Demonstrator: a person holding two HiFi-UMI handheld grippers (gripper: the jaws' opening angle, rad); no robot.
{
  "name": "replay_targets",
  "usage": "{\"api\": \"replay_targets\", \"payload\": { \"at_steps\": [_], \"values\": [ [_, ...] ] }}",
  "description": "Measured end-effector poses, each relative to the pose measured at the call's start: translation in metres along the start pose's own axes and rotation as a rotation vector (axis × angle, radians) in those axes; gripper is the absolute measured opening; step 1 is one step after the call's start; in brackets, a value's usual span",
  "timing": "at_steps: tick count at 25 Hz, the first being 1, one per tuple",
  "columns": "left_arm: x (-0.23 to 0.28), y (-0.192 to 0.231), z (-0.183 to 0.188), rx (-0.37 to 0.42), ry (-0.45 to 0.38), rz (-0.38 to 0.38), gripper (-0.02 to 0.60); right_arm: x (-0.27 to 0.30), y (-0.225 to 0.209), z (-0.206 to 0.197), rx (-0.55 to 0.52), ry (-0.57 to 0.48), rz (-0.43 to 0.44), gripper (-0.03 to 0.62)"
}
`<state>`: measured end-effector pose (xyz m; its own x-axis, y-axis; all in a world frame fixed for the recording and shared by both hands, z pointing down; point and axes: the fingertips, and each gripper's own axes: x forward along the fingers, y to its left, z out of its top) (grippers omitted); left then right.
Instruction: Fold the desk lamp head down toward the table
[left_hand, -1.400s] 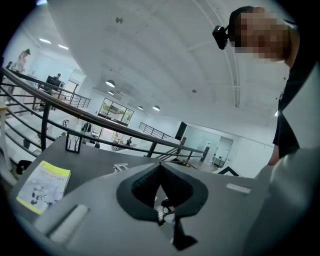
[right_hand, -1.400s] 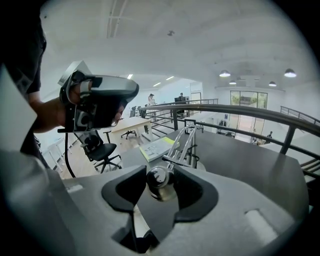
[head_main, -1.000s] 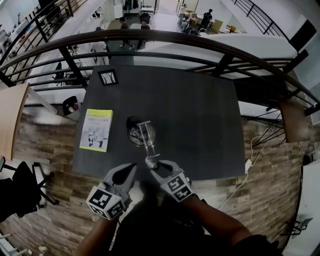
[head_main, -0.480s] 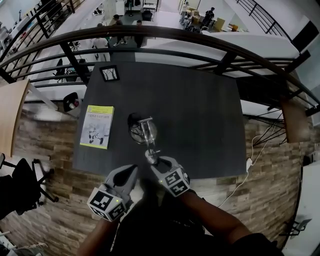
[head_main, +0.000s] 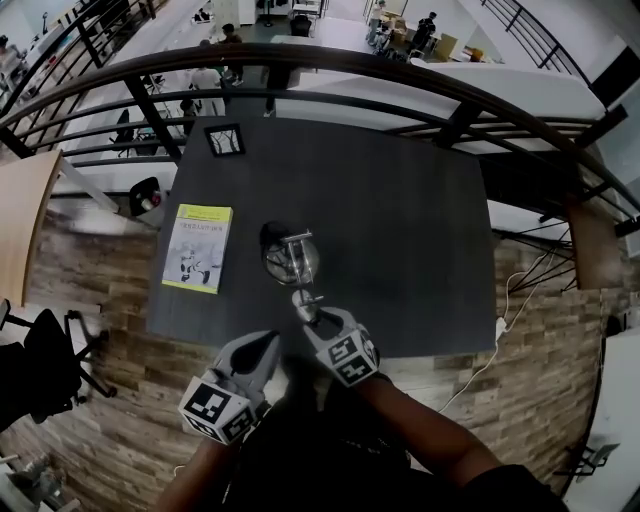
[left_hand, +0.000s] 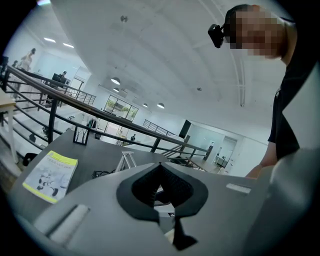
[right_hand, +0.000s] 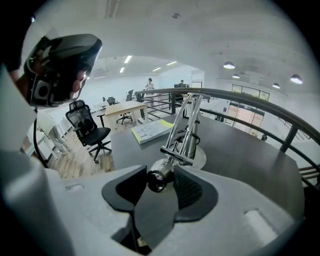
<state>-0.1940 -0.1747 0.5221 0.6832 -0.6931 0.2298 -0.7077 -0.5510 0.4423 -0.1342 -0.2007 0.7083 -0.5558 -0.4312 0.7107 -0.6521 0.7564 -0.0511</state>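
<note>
Yellow booklet (head_main: 197, 247) lies at the left of the dark table (head_main: 400, 200). Left gripper (head_main: 270, 340) is at the near edge; its own view shows the jaws pressed together, empty. Desk lamp (head_main: 290, 255) stands mid-table. Right gripper (head_main: 312, 318): only its own view shows the pads pinching the chrome lamp head (right_hand: 159, 177).

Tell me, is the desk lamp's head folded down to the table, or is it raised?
Raised. The lamp head sits between the right gripper's jaws, clear of the table, and the lamp arm rises steeply.
</note>
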Motion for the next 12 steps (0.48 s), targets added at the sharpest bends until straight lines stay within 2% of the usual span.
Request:
{"api": "replay_targets", "payload": {
  "at_steps": [12],
  "values": [
    [0.0, 0.001, -0.005, -0.006, 0.008, 0.015, 0.002, 0.016, -0.005, -0.006, -0.005, 0.027, 0.003, 0.17]
  ]
}}
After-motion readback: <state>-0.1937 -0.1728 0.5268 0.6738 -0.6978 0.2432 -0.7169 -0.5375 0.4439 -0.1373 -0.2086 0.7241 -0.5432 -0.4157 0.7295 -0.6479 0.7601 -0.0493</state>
